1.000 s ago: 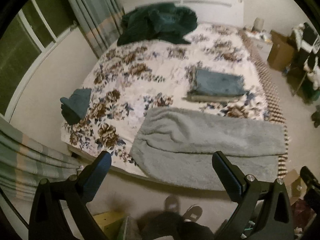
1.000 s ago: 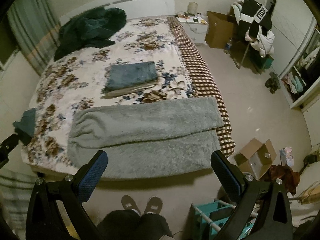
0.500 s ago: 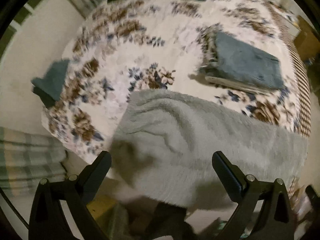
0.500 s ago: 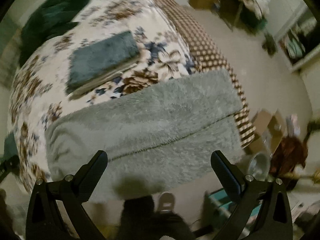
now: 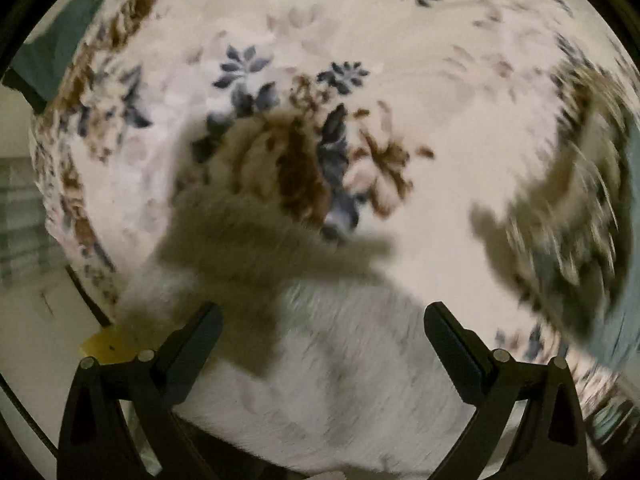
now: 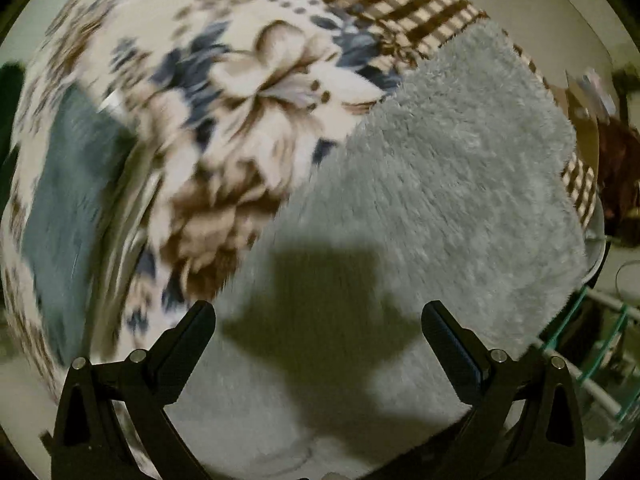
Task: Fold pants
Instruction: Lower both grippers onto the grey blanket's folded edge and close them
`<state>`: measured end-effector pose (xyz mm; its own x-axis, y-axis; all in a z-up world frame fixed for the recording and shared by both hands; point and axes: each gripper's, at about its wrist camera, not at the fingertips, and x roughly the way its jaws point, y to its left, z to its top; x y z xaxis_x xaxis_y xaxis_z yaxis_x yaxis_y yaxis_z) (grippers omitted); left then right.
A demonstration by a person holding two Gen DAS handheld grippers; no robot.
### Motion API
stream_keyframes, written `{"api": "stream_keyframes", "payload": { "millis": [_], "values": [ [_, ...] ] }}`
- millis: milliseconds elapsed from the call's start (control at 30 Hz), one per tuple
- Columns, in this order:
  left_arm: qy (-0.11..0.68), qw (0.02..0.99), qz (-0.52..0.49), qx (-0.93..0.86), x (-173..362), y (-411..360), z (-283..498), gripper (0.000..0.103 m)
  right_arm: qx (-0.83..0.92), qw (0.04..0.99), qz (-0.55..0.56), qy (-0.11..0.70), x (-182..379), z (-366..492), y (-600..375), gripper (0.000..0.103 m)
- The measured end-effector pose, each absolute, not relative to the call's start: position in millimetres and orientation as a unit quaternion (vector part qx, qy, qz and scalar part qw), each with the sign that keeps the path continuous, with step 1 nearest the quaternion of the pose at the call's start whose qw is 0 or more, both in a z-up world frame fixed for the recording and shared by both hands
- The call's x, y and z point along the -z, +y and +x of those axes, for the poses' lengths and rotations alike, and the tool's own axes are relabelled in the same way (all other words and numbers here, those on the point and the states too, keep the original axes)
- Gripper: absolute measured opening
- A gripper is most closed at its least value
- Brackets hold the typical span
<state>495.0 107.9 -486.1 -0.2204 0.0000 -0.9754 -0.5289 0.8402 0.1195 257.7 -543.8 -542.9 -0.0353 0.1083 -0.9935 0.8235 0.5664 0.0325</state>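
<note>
Pants (image 6: 460,184), grey and fluffy, are lying flat along the foot edge of the bed (image 6: 256,92), and we are looking down on them from close above in both wrist views. Our right gripper (image 6: 318,326) is hovering over the cloth with its fingers (image 6: 450,338) spread wide apart, nothing between them, and it is throwing a dark shadow onto the pile just ahead. Our left gripper (image 5: 320,330) is hanging over the other end of the pants (image 5: 340,380), fingers (image 5: 196,340) likewise wide apart and empty (the picture here is smeared, so we cannot tell whether they are touching the fabric). Beyond the garment we are seeing the floral blanket (image 5: 360,80) covering the bed, and in the right view a brown checked cloth (image 6: 392,4) is running along the bed's far side, with the pants' end lying over its edge. A folded blue-grey stack (image 6: 68,184) is sitting on the blanket, well apart from the pants, to the left in the right view; the blur at the left view's right edge may be the same stack.
</note>
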Motion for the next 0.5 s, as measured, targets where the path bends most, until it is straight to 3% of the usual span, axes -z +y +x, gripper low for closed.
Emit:
{"api": "stream_keyframes", "payload": {
  "millis": [233, 500],
  "values": [
    [0.765, 0.566, -0.191, -0.24, 527.4, 108.9, 512.7, 0.103, 0.339, 0.559, 0.377, 0.656, 606.4, 276.3, -573.4, 0.103],
    [0.768, 0.568, -0.164, -0.248, 509.7, 100.8, 471.2, 0.103, 0.346, 0.534, 0.395, 0.663, 646.9, 279.8, -579.3, 0.103]
  ]
}}
